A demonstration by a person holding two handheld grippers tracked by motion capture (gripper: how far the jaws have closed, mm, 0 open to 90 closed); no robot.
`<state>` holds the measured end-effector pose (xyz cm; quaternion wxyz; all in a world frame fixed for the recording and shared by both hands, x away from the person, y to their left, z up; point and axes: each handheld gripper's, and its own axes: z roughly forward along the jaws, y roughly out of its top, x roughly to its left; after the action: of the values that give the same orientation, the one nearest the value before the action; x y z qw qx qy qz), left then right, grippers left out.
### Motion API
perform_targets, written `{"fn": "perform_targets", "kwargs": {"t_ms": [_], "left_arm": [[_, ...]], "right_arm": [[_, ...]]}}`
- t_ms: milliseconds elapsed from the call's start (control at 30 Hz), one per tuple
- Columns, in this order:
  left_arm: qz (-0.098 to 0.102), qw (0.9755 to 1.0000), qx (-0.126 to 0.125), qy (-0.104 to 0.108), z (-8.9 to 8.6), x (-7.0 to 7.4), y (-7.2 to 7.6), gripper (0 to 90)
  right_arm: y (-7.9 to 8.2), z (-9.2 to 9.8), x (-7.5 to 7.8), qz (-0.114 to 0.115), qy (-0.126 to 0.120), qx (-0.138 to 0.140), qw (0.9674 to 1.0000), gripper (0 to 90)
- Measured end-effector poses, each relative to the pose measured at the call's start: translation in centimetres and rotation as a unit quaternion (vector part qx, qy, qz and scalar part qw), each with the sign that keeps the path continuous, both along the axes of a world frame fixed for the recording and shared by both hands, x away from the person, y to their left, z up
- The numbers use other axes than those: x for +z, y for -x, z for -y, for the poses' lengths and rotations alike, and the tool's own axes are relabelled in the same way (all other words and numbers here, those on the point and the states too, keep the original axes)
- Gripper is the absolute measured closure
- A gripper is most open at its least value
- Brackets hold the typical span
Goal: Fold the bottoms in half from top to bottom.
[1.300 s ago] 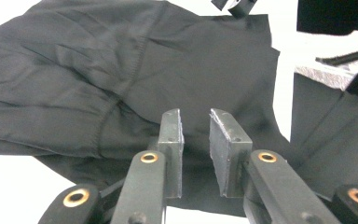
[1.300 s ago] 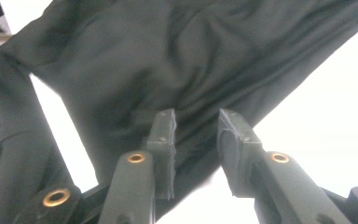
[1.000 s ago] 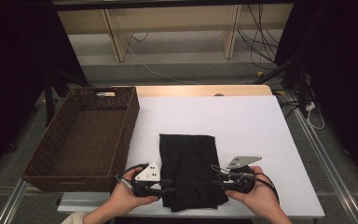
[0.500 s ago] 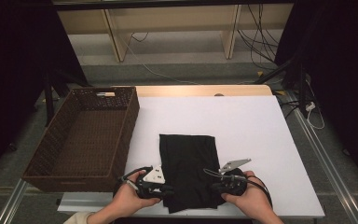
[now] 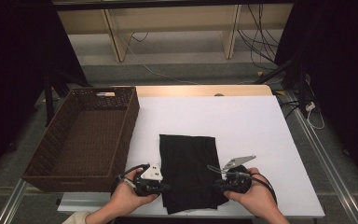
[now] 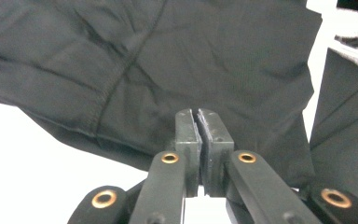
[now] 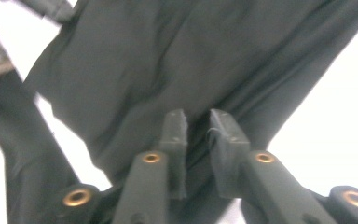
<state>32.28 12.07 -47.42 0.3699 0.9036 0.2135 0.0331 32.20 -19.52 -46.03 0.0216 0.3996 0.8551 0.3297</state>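
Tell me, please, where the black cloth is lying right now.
In the high view the black cloth lies on the white table's near edge, right of the wicker basket.

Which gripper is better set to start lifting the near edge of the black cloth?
Left, probably. The left gripper has its jaws closed together at the edge of the black cloth. The right gripper has just reopened; a gap shows between its jaws over the fabric, so it must close first.

Probably a lab recording booth: black curtains [image 5: 18, 70], loose floor cables [image 5: 256, 32], and a white-topped table [image 5: 242, 116].
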Motion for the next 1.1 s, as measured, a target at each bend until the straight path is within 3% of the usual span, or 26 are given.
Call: {"fn": "perform_targets", "kwargs": {"t_ms": [67,167,300,367,500,633,733,1000,1100], "left_arm": [[0.007,1.0,-0.003,0.005,0.1,0.1,0.0,84.7],[0.013,0.9998,-0.01,0.009,0.6,0.0,0.0,83.5],[0.017,0.9997,-0.016,0.006,1.1,-0.3,0.0,82.5],[0.017,0.9997,-0.019,0.005,1.2,-0.4,0.0,82.4],[0.017,0.9996,-0.023,0.002,1.3,-0.5,0.0,82.3],[0.017,0.9996,-0.024,0.002,1.4,-0.6,0.0,82.4],[0.017,0.9995,-0.025,-0.001,1.4,-0.7,0.0,82.4],[0.014,0.9995,-0.027,-0.002,1.5,-0.8,0.0,82.3],[0.014,0.9995,-0.028,-0.001,1.4,-0.7,0.1,82.1]], "right_arm": [[-0.7,0.5,0.3,0.019,-0.014,-0.033,0.9992,68.5],[-2.1,0.9,0.2,0.038,-0.03,-0.086,0.9951,64.9],[-4.1,0.3,-0.3,0.053,-0.032,-0.119,0.991,64.6],[-5.1,-0.3,-0.4,0.063,-0.032,-0.121,0.9901,64.8],[-6.7,-1.7,-1.0,0.062,-0.02,-0.112,0.9917,67.0],[-7.7,-2.5,-2.0,0.055,0.007,-0.105,0.993,80.1],[-8.0,-2.6,-2.0,0.052,0.013,-0.104,0.9932,89.7],[-7.6,-2.4,-1.1,0.076,0.028,-0.122,0.9892,90.0],[-7.6,-2.4,-1.6,0.064,0.037,-0.125,0.9895,90.0]]}}
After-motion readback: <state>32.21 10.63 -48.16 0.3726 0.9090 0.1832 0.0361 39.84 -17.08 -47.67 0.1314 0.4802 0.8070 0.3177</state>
